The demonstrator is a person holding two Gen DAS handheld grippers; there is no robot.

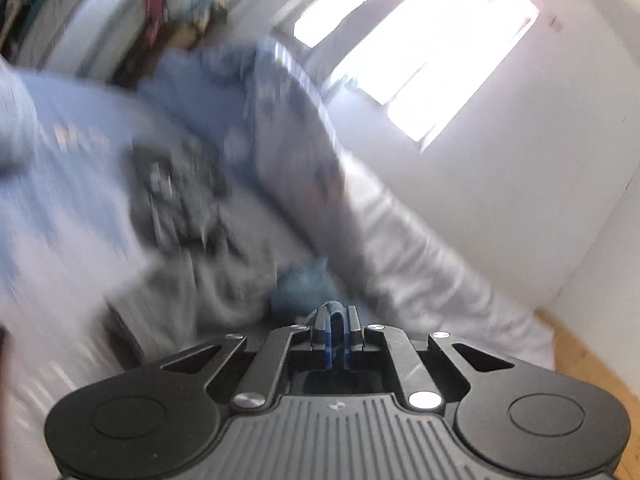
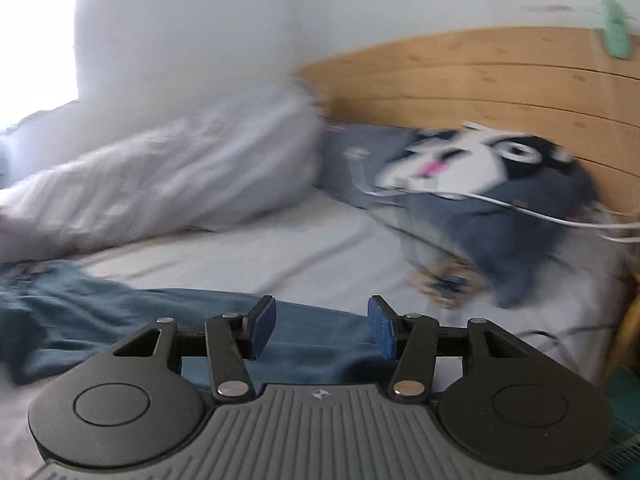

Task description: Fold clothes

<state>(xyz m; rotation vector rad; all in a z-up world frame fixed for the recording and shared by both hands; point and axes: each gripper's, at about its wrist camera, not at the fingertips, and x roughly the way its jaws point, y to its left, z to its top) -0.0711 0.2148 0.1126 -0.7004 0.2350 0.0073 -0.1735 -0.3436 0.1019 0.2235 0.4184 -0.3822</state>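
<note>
Left tongs (image 1: 331,312) are clenched on a fold of blue denim garment (image 1: 302,284), pinched between the pads; the rest is blurred. Right tongs (image 2: 322,326) are held released above the bed (image 2: 280,248), nothing between the pads. The garment (image 2: 120,312), teal-blue and crumpled, is spread along the bed's near edge, directly beneath and left of the right tongs.

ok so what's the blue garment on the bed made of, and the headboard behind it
The blue garment looks like denim: faded mid-blue, heavy matte cloth in thick soft folds, though blur hides the weave. It is probably jeans. The left claw is shut on a bit of the same blue cloth. The headboard looks like light wood, smooth-finished, with knots and horizontal plank lines.
</note>
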